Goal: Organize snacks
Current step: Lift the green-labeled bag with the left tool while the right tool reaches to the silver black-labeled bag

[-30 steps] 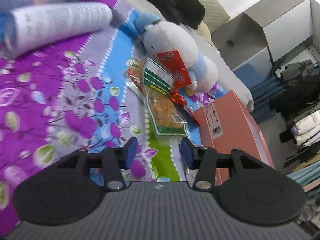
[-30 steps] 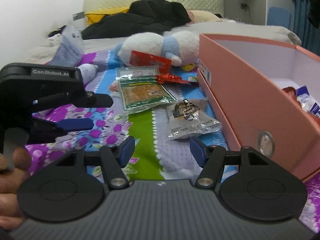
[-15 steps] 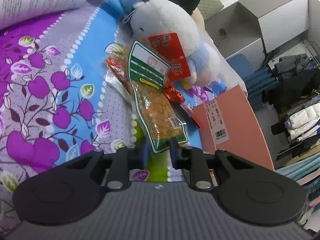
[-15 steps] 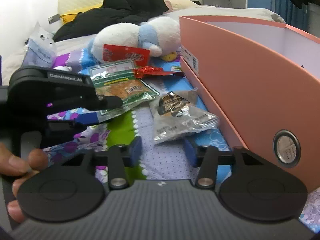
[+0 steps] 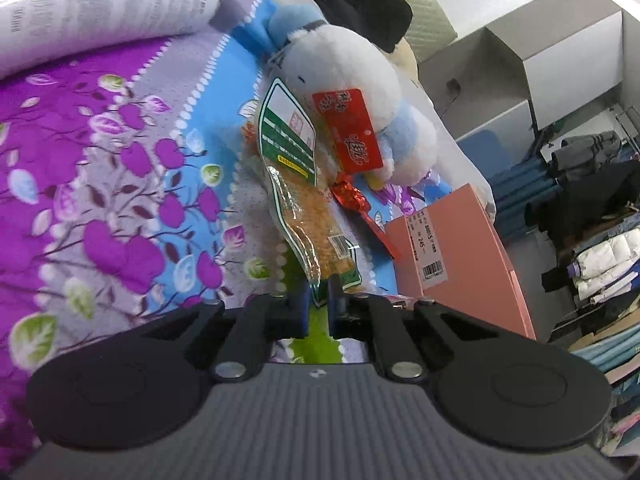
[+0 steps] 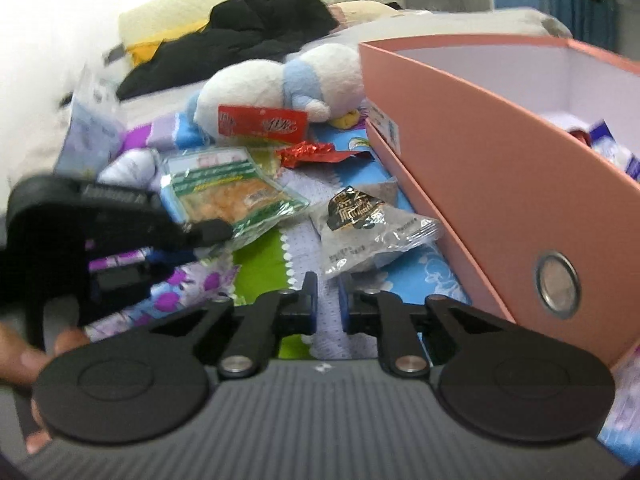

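Note:
A green snack packet (image 5: 308,216) with orange contents lies on the flowered bedspread. My left gripper (image 5: 319,300) has its jaws closing on the packet's near corner, and the packet is creased lengthwise in the pinch. In the right wrist view the left gripper (image 6: 200,244) clamps the green snack packet (image 6: 232,196) from the left. A silver snack packet (image 6: 368,232) lies beside the pink box (image 6: 480,184). My right gripper (image 6: 328,280) is closing, with the silver packet's near corner just at its tips and no pad pressing on it.
A white and blue plush toy (image 5: 340,72) lies behind the snacks, with a red packet (image 5: 352,136) leaning on it and a red foil sweet (image 5: 352,196) below. The pink box (image 5: 460,248) holds several snacks. A white tube (image 5: 100,4) lies far left. A hand (image 6: 24,356) holds the left gripper.
The left gripper came forward to the green packet and its jaws narrowed onto its corner. The right gripper's jaws narrowed and it closed in on the silver packet.

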Demonstrator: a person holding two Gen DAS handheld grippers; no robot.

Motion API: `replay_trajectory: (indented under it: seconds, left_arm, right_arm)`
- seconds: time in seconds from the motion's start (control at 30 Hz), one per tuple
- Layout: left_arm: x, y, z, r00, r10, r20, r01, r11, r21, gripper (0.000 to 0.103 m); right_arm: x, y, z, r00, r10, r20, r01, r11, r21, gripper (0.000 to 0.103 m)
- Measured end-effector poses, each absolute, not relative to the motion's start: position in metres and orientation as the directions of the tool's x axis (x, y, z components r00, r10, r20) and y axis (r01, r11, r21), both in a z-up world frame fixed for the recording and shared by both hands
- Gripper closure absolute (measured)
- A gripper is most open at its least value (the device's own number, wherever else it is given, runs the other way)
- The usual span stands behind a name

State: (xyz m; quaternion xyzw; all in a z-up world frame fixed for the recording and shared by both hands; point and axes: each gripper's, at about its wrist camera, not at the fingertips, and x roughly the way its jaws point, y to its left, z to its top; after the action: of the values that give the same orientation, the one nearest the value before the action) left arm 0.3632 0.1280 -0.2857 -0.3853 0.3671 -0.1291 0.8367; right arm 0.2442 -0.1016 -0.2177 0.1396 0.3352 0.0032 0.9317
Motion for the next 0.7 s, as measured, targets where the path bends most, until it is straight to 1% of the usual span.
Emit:
replay_trajectory:
  seconds: [0.03, 0.07, 0.1, 0.2, 0.33, 0.4, 0.47, 0.57, 0.6, 0.63, 0.67, 0.7]
  left_arm:
    - [0.361, 0.13, -0.287, 0.698, -0.497, -0.516, -0.076, 0.664, -0.744, 0.094]
    - [0.358, 0.133, -0.287, 0.699, -0.495, -0.516, -0.084, 0.66, -0.747, 0.094]
    - [0.356, 0.135, -0.288, 0.7, -0.49, -0.519, -0.091, 0.66, -0.746, 0.094]
    - [0.352, 0.14, -0.291, 0.697, -0.475, -0.537, -0.112, 0.668, -0.735, 0.094]
    - [0.349, 0.142, -0.293, 0.697, -0.466, -0.545, -0.121, 0.672, -0.731, 0.094]
    - [0.347, 0.143, -0.294, 0.698, -0.466, -0.543, -0.123, 0.669, -0.733, 0.094]
    - [0.348, 0.143, -0.294, 0.699, -0.466, -0.543, -0.124, 0.669, -0.733, 0.094]
    - [0.347, 0.142, -0.293, 0.698, -0.464, -0.546, -0.121, 0.675, -0.728, 0.094]
    - [0.346, 0.141, -0.292, 0.698, -0.465, -0.545, -0.12, 0.674, -0.729, 0.094]
    - [0.344, 0.141, -0.292, 0.698, -0.464, -0.546, -0.121, 0.675, -0.728, 0.094]
    - [0.342, 0.141, -0.292, 0.697, -0.463, -0.547, -0.122, 0.676, -0.727, 0.095]
    - [0.339, 0.142, -0.292, 0.696, -0.463, -0.549, -0.125, 0.675, -0.727, 0.095]
  right_arm:
    - [0.244, -0.103, -0.217, 0.775, 0.101, -0.624, 0.106, 0.952, 0.286, 0.069]
    - [0.244, -0.104, -0.217, 0.776, 0.106, -0.621, 0.12, 0.943, 0.311, 0.047]
    - [0.243, -0.104, -0.215, 0.782, 0.107, -0.614, 0.125, 0.938, 0.324, 0.045]
    - [0.245, -0.103, -0.214, 0.792, 0.125, -0.598, 0.124, 0.926, 0.357, 0.045]
    - [0.254, -0.102, -0.223, 0.767, 0.098, -0.634, 0.177, 0.918, 0.356, 0.046]
    - [0.258, -0.103, -0.228, 0.751, 0.082, -0.655, 0.208, 0.912, 0.353, 0.051]
    - [0.261, -0.105, -0.23, 0.756, 0.075, -0.651, 0.228, 0.901, 0.368, 0.055]
    - [0.265, -0.109, -0.23, 0.769, 0.077, -0.635, 0.234, 0.89, 0.391, 0.057]
    - [0.267, -0.11, -0.231, 0.769, 0.082, -0.634, 0.235, 0.886, 0.399, 0.059]
    - [0.269, -0.111, -0.232, 0.768, 0.078, -0.635, 0.243, 0.883, 0.402, 0.064]
    - [0.27, -0.112, -0.233, 0.764, 0.071, -0.642, 0.252, 0.882, 0.398, 0.077]
    - [0.271, -0.112, -0.233, 0.762, 0.074, -0.644, 0.254, 0.88, 0.401, 0.077]
